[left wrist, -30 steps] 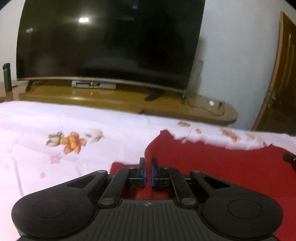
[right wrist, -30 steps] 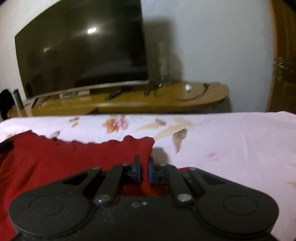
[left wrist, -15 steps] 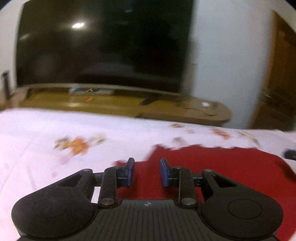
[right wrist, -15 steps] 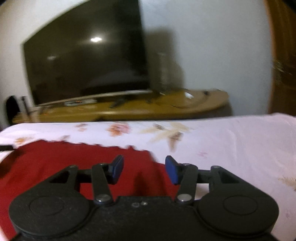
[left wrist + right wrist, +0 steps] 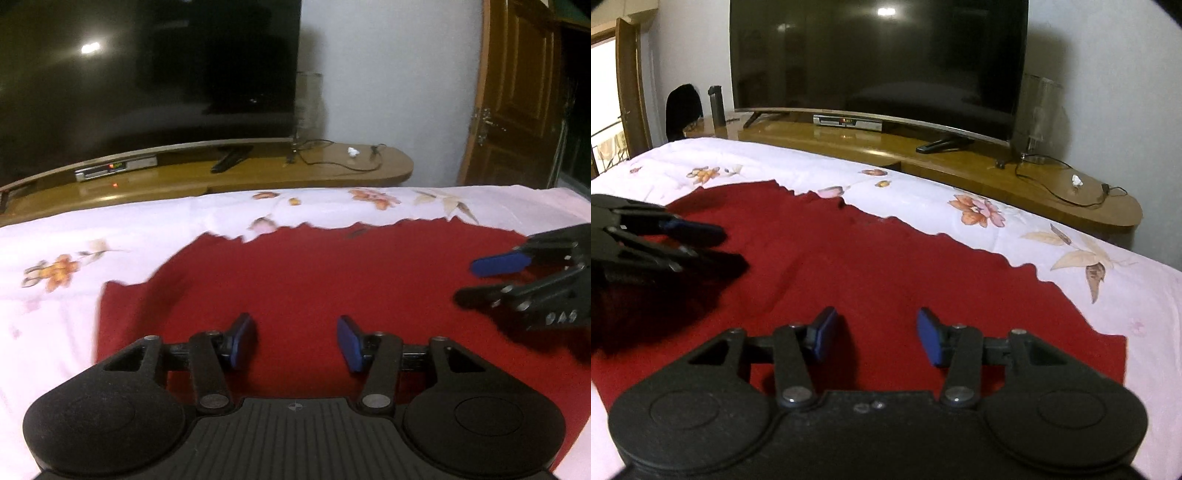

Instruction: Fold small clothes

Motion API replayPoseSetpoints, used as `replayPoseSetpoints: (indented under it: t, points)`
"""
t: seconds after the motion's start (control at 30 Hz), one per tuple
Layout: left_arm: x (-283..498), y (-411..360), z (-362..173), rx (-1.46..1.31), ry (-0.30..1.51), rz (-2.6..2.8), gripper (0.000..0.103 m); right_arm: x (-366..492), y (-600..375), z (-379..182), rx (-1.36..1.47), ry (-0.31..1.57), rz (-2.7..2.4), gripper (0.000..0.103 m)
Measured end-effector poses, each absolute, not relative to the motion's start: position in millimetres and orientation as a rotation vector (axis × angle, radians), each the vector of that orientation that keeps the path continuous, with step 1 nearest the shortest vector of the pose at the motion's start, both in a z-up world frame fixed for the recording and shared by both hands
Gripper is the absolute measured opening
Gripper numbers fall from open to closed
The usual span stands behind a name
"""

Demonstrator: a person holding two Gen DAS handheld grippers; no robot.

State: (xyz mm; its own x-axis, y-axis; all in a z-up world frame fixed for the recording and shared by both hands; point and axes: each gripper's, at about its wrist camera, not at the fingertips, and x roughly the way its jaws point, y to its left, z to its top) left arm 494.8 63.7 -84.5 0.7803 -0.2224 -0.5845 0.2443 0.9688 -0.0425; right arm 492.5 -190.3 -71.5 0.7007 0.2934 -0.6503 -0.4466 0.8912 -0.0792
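A pink flowered bedsheet (image 5: pixel 155 229) covers the bed, and the red cloth (image 5: pixel 314 273) lies spread flat on it, its ragged far edge toward the television (image 5: pixel 879 55). Above the cloth's near part hover both tools — the left gripper (image 5: pixel 297 341) with its blue pads wide apart, holding nothing, and the right gripper (image 5: pixel 877 336) equally spread and empty. Whether either touches the cloth cannot be told.

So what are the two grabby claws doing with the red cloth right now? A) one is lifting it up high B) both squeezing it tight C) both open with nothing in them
C: the left gripper and right gripper both have jaws spread apart, empty, over the flat red cloth.
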Motion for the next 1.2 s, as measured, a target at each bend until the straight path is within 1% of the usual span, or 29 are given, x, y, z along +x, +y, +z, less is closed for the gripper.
replayPoseSetpoints:
  t: [0.27, 0.43, 0.47, 0.5, 0.67, 0.73, 0.83, 0.93, 1.0, 1.07, 1.2]
  points:
    - [473, 94, -85, 0.082, 0.627, -0.219, 0.051, 473, -233, -67, -0.273, 0.702, 0.336, 0.050]
    - [465, 138, -85, -0.076, 0.650, -0.179, 0.051, 461, -266, -64, -0.250, 0.716, 0.269, 0.050]
    - [465, 138, -84, -0.086, 0.654, -0.167, 0.051, 460, -268, -62, -0.239, 0.719, 0.266, 0.049]
    - [463, 133, -79, -0.074, 0.652, -0.146, 0.051, 458, -267, -59, -0.228, 0.717, 0.257, 0.046]
    - [437, 89, -53, -0.016, 0.560, -0.241, 0.051, 435, -236, -37, -0.173, 0.656, 0.380, 0.045]
    - [433, 64, -56, 0.050, 0.581, -0.316, 0.051, 426, -210, -40, -0.211, 0.658, 0.466, 0.046]
    - [430, 37, -76, 0.189, 0.646, -0.355, 0.051, 418, -176, -53, -0.271, 0.692, 0.538, 0.047]
    - [424, 42, -88, 0.207, 0.628, -0.356, 0.051, 415, -161, -73, -0.347, 0.730, 0.541, 0.049]
    - [421, 55, -89, 0.179, 0.633, -0.351, 0.051, 411, -165, -75, -0.374, 0.716, 0.548, 0.049]
    - [419, 66, -90, 0.174, 0.641, -0.333, 0.051, 409, -174, -74, -0.377, 0.728, 0.548, 0.048]
    - [405, 93, -94, 0.152, 0.652, -0.301, 0.051, 403, -209, -74, -0.361, 0.739, 0.509, 0.048]
